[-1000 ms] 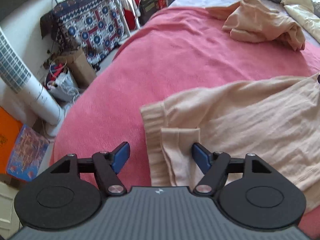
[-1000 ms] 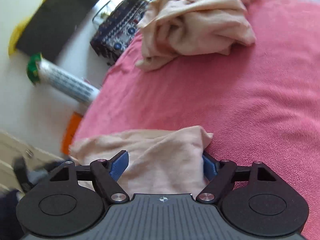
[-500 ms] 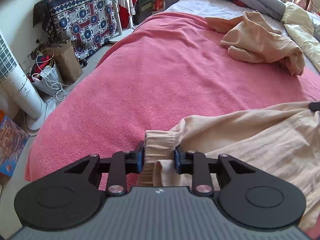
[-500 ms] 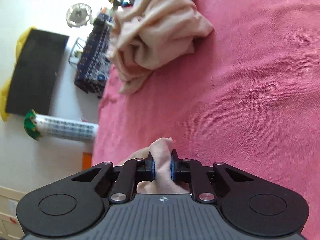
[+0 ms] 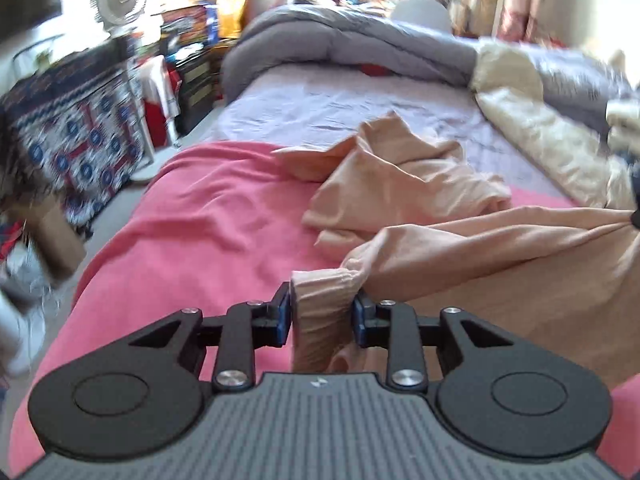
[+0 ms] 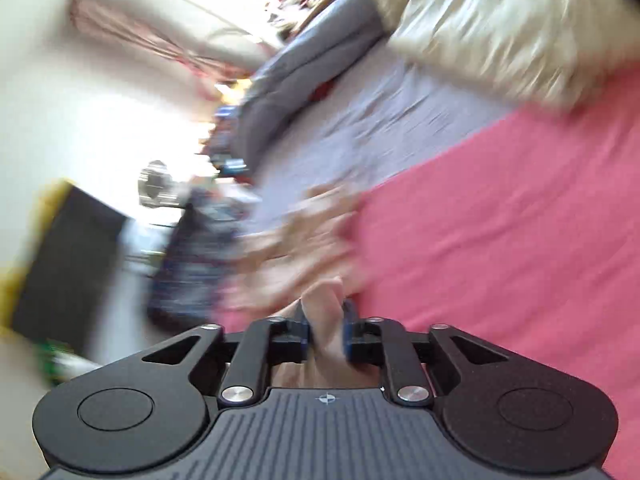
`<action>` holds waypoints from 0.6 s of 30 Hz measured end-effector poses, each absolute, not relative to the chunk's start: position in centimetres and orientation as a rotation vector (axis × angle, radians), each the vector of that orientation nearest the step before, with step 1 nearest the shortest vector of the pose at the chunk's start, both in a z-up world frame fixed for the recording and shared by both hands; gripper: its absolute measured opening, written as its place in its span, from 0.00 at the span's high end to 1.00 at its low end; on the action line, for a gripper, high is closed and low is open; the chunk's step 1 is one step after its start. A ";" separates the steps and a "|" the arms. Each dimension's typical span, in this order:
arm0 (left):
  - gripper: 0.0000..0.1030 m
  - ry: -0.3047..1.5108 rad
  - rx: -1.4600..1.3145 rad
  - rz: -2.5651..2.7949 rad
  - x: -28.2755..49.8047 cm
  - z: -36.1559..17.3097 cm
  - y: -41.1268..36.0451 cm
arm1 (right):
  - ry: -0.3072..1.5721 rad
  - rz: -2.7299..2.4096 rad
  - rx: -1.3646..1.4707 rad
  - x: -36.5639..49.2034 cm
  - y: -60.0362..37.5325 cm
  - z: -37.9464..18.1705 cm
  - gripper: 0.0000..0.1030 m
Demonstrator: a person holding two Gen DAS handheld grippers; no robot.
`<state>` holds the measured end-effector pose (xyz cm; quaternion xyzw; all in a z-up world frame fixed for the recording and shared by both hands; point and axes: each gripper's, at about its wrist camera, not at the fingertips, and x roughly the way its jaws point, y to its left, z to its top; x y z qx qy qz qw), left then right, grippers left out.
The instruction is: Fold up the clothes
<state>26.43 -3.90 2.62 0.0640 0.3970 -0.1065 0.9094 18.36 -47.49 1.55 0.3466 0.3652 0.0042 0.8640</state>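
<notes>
Left wrist view: left tool (image 5: 323, 314) had its blue pads either side of a ribbed cuff (image 5: 322, 300) of the peach garment (image 5: 500, 264); jaws partly apart and opening, cuff bunched between them and pressed by the right pad, a thin gap at the left pad. Garment stretched from the cuff away to the right edge of frame, long axis running left to right, lifted into taut folds above the pink blanket (image 5: 192, 240) on the bed. A second crumpled peach garment (image 5: 400, 176) lay farther up the bed, straddling the pink blanket and the lilac sheet (image 5: 340, 104). Grey duvet (image 5: 360, 44) and cream bedding (image 5: 532, 128) were heaped at the far end. No containers clearly readable; clutter at left blurred.

Right wrist view: heavily blurred and rolled. Right tool (image 6: 325, 334) had a narrow fold of peach cloth (image 6: 324, 320) standing upright between its pads, touching both; jaws opening. Pink blanket (image 6: 500, 220) filled the right side.
</notes>
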 end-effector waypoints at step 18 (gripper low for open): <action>0.44 0.857 0.160 0.218 27.7 1.6 2.3 | 0.934 0.010 0.937 9.8 -48.3 -7.4 0.30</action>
